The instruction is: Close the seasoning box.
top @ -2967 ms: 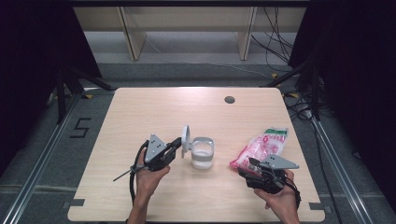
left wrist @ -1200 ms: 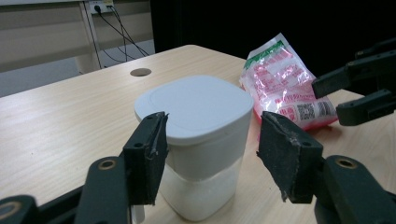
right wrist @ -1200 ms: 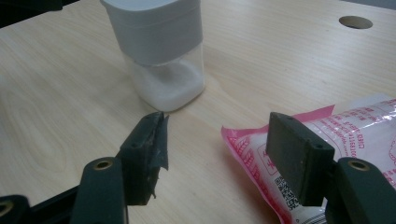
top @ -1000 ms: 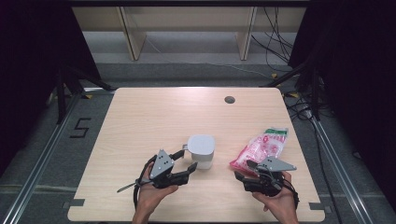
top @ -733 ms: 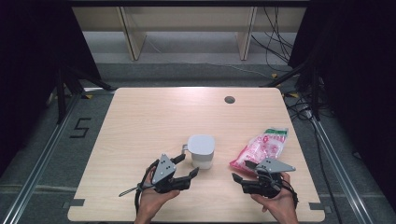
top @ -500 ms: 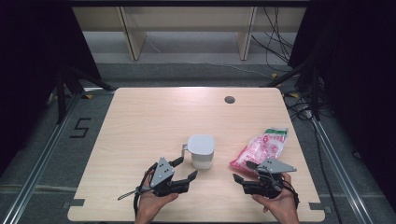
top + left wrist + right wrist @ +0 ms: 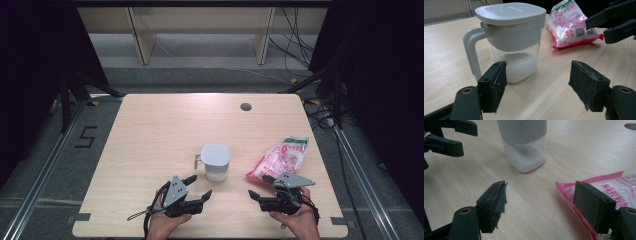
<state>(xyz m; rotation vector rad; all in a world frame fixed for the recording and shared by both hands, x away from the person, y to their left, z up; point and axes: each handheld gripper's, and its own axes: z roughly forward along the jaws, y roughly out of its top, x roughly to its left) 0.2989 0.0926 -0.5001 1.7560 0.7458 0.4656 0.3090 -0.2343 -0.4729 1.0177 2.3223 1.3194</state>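
A clear jug (image 7: 215, 163) with a white lid and handle stands near the table's middle; white powder fills its bottom (image 7: 520, 66) (image 7: 526, 157). The lid lies closed on it. A pink and white bag (image 7: 279, 158) (image 7: 570, 25) (image 7: 609, 192) lies flat to its right. My left gripper (image 7: 197, 187) (image 7: 537, 87) is open just in front of the jug, holding nothing. My right gripper (image 7: 261, 187) (image 7: 540, 207) is open at the bag's near corner, one jaw beside the bag's pink edge, nothing between the jaws.
The wooden table (image 7: 165, 130) has a round cable hole (image 7: 245, 106) at the back right. Metal rails run along both sides of the table, and cables lie on the floor at the far right.
The jug's lid, raised on edge three seconds ago, now lies closed on the jug. My left gripper has drawn back toward the front edge. The right gripper has barely shifted.
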